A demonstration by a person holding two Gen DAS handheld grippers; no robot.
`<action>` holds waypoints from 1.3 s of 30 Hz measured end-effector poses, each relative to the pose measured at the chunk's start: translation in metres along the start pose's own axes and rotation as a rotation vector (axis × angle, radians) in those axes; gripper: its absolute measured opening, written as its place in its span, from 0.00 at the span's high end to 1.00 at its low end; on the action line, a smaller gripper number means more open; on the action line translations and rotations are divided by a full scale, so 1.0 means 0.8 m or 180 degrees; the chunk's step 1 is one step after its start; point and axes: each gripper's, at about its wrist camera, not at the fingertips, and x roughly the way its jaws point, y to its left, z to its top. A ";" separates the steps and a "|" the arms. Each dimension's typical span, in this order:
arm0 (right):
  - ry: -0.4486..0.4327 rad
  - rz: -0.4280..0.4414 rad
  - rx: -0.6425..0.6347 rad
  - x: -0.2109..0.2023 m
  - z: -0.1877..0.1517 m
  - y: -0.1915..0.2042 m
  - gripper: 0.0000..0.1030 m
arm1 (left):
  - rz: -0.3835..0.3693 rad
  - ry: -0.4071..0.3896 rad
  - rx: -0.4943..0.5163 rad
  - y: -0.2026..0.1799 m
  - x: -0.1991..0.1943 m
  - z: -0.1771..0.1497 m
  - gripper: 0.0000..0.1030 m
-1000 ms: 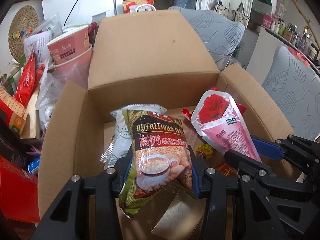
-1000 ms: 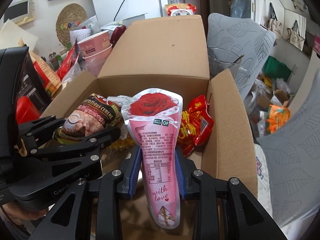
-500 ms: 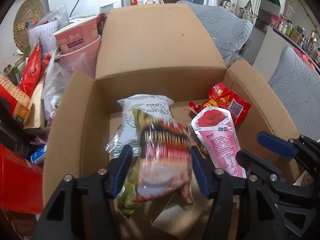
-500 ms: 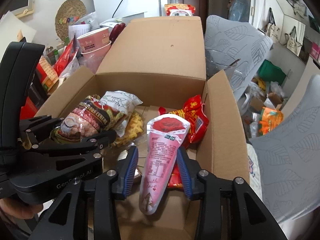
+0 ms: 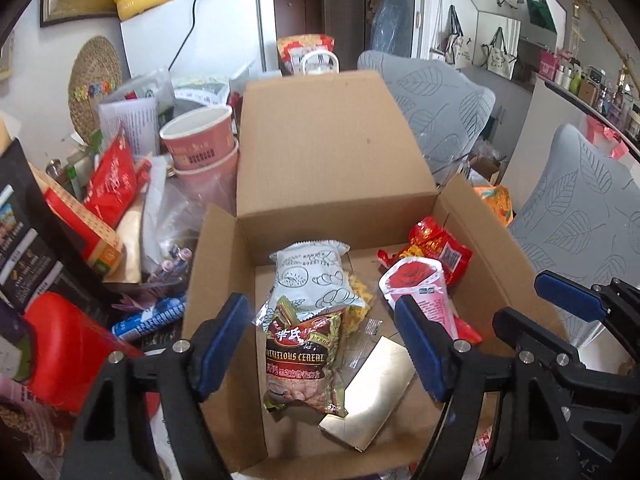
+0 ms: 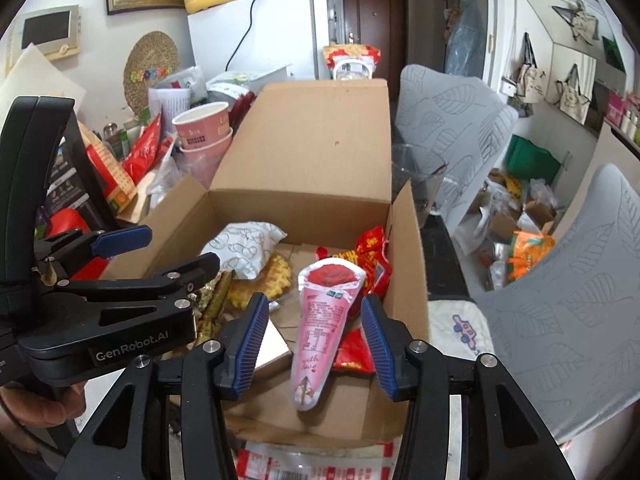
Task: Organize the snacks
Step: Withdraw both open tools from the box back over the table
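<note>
An open cardboard box (image 5: pixel 332 184) (image 6: pixel 308 168) holds the snacks. In the left wrist view the brown cereal bag (image 5: pixel 304 360) lies in the box below my open left gripper (image 5: pixel 324 344), partly on a white bread packet (image 5: pixel 316 280). In the right wrist view the pink rose pouch (image 6: pixel 324 320) lies in the box between the spread fingers of my open right gripper (image 6: pixel 312 344). A red snack bag (image 6: pixel 370 256) sits at the box's right wall. Neither gripper touches anything.
A gold flat card (image 5: pixel 368 396) lies on the box floor. Left of the box stand stacked pink paper bowls (image 5: pixel 200 148), red packets (image 5: pixel 112 180) and a red container (image 5: pixel 68 352). Grey leaf-patterned chairs (image 5: pixel 580 216) stand on the right.
Both grippers opened and let go: the cereal bag and the rose pouch dropped into the box. Both grippers drew back and up from the box.
</note>
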 end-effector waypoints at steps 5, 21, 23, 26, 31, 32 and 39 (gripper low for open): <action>-0.0150 0.0032 0.0030 -0.035 0.004 0.002 0.53 | -0.0023 -0.0199 0.0029 -0.004 -0.042 0.007 0.26; -0.0646 0.0022 -0.0060 -0.160 -0.011 0.025 0.53 | -0.0113 -0.0716 0.0136 -0.017 -0.177 -0.014 0.26; -0.0678 0.0025 -0.0071 -0.170 -0.016 0.028 0.52 | -0.0122 -0.0750 0.0153 -0.018 -0.190 -0.019 0.26; -0.0724 0.0030 -0.0094 -0.186 -0.025 0.034 0.51 | -0.0165 -0.0786 0.0168 -0.017 -0.207 -0.029 0.26; -0.0789 0.0040 -0.0160 -0.211 -0.045 0.047 0.51 | -0.0235 -0.0803 0.0234 -0.020 -0.230 -0.053 0.26; -0.0795 0.0034 -0.0167 -0.214 -0.049 0.049 0.50 | -0.0245 -0.0794 0.0239 -0.019 -0.232 -0.057 0.26; -0.0813 0.0030 -0.0183 -0.231 -0.078 0.059 0.47 | -0.0321 -0.0760 0.0289 -0.021 -0.244 -0.089 0.26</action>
